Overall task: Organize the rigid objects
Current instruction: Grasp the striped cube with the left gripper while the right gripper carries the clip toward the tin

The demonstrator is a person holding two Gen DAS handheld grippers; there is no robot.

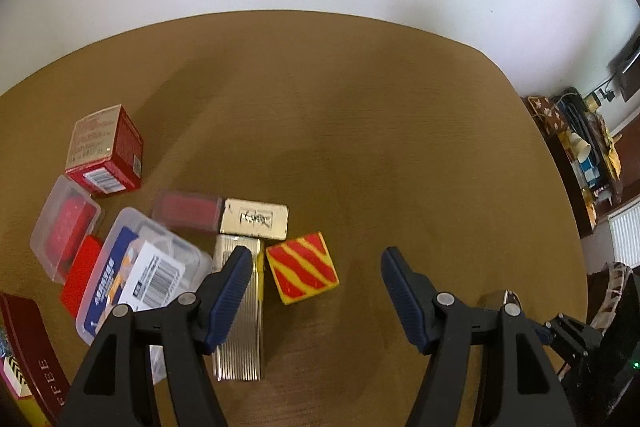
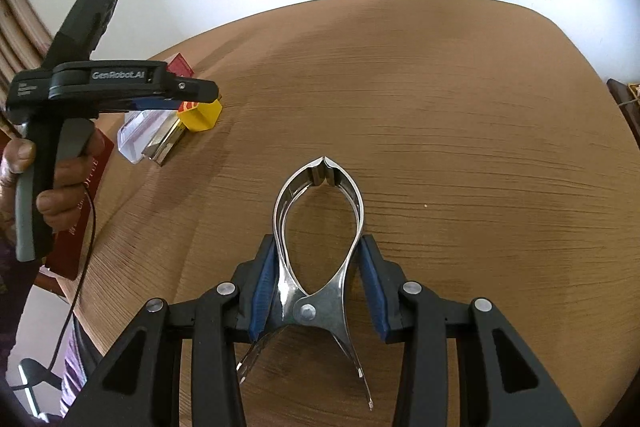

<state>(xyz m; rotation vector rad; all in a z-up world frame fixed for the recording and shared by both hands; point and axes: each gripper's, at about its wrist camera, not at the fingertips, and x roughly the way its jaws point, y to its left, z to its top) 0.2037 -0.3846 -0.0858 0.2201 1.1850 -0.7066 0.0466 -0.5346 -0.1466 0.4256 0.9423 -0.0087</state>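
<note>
While left gripper [image 1: 314, 291] jaws gape empty, right gripper [image 2: 320, 267] clamps steel clip [image 2: 318, 227].

the table [image 1: 360, 115] is brown wood with fine darker grain lines. low in the left wrist frame sits a block [image 1: 302, 267] striped diagonally in red and yellow. beside it lie a ribbed silver case [image 1: 240, 347] with a yellow edge and a pale gold box [image 1: 254, 219] with dark scribbled marks. at left centre, a red carton [image 1: 106, 151] has a beige top and a white barcode patch. the clear plastic box [image 1: 136, 267] carries a blue label and white barcode sticker. in the right wrist frame, the shiny silver clamp [image 2: 316, 235] sits between blue pads [image 2: 262, 287] on black fingers.
</note>
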